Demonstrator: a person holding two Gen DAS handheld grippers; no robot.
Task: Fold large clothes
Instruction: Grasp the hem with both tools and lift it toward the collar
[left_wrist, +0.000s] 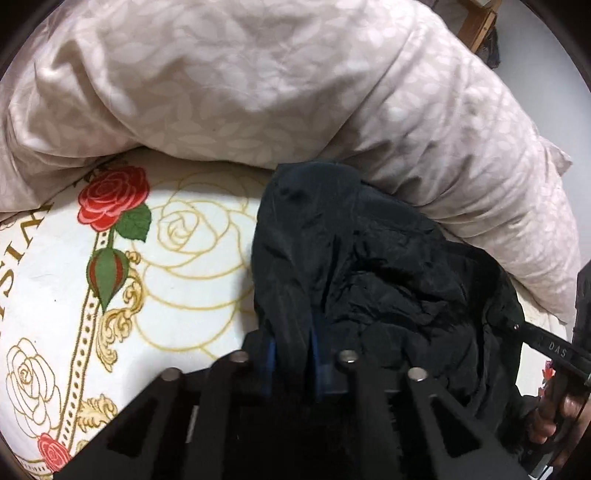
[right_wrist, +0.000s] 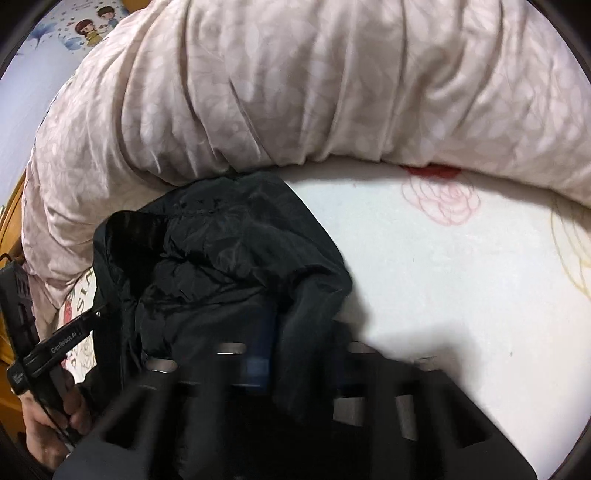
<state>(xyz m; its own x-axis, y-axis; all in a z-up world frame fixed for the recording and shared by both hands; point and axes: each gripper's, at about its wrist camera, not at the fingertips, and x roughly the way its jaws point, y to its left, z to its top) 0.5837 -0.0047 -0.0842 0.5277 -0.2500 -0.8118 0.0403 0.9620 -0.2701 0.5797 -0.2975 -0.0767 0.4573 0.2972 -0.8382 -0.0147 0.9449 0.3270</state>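
A crumpled black jacket (left_wrist: 388, 266) of thin shiny fabric lies bunched on the bed. In the left wrist view my left gripper (left_wrist: 293, 347) is shut on a fold of it, the cloth pinched between its blue pads (left_wrist: 270, 354). In the right wrist view the jacket (right_wrist: 221, 258) drapes over my right gripper (right_wrist: 284, 343), which is shut on its right edge; only one blue pad (right_wrist: 263, 332) shows. Each view catches the other gripper at its side, held by a hand (left_wrist: 554, 417) (right_wrist: 48, 424).
A bulky beige quilt (left_wrist: 258, 74) (right_wrist: 332, 92) with a pale leaf print is heaped right behind the jacket. The white bed sheet (left_wrist: 177, 258) (right_wrist: 461, 288) carries rose prints. Wooden furniture (left_wrist: 476, 22) stands beyond the quilt.
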